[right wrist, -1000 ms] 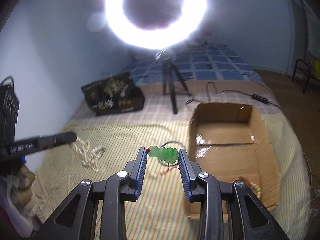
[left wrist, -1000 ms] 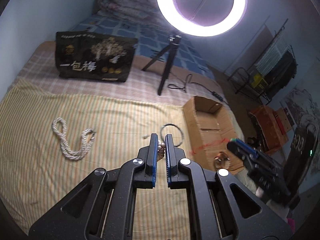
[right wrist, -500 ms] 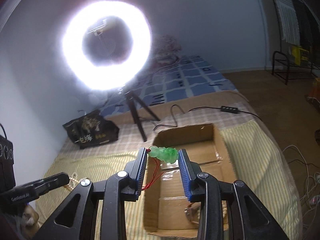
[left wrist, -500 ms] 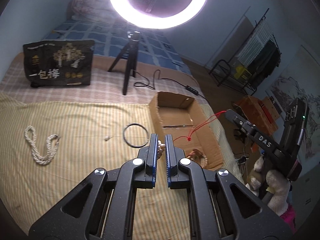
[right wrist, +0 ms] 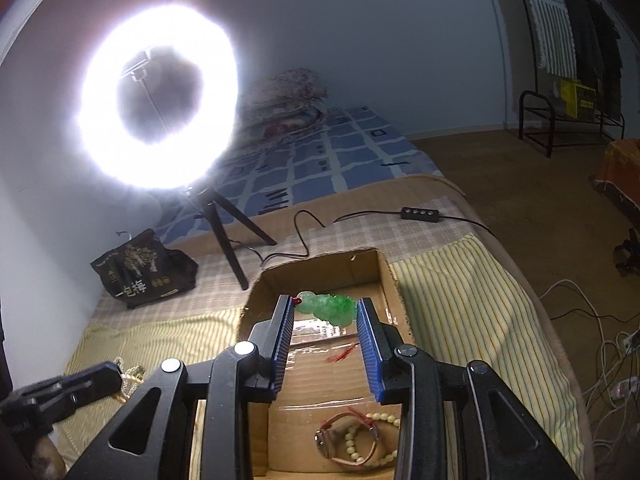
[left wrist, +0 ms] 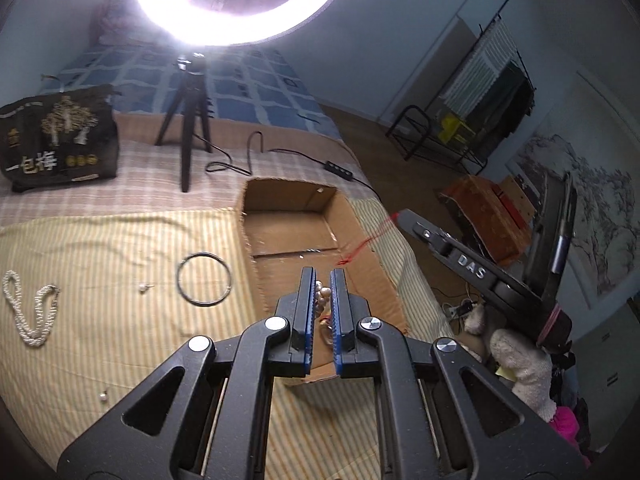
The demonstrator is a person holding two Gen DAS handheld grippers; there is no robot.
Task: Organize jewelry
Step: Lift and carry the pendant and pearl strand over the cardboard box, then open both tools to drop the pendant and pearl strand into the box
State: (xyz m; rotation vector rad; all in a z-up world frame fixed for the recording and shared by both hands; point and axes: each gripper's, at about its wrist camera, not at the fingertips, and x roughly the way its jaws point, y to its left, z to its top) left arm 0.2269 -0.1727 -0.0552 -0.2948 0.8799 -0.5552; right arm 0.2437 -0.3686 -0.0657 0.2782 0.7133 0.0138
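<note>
My left gripper (left wrist: 321, 276) is shut on a string of pale beads (left wrist: 320, 295) and hangs over the near end of the open cardboard box (left wrist: 288, 196). Over the same box (right wrist: 320, 266), my right gripper (right wrist: 325, 304) is shut on a green jade pendant (right wrist: 330, 307), and its red cord (right wrist: 340, 354) dangles into the box. A watch (right wrist: 326, 442) and a bead bracelet (right wrist: 362, 446) lie on the box floor. A black bangle (left wrist: 205, 284), a white pearl necklace (left wrist: 28, 312) and a small pearl stud (left wrist: 143, 288) lie on the striped cloth to the left.
A ring light on a black tripod (left wrist: 188, 128) stands behind the box, with its cable and controller (right wrist: 420, 214) across the bed. A black printed bag (left wrist: 56, 136) sits at the back left. The bed edge drops to the floor right of the box.
Both grippers have swung to the right, from above the striped cloth to above the box. Each still holds its piece. The bangle and necklace now lie further left.
</note>
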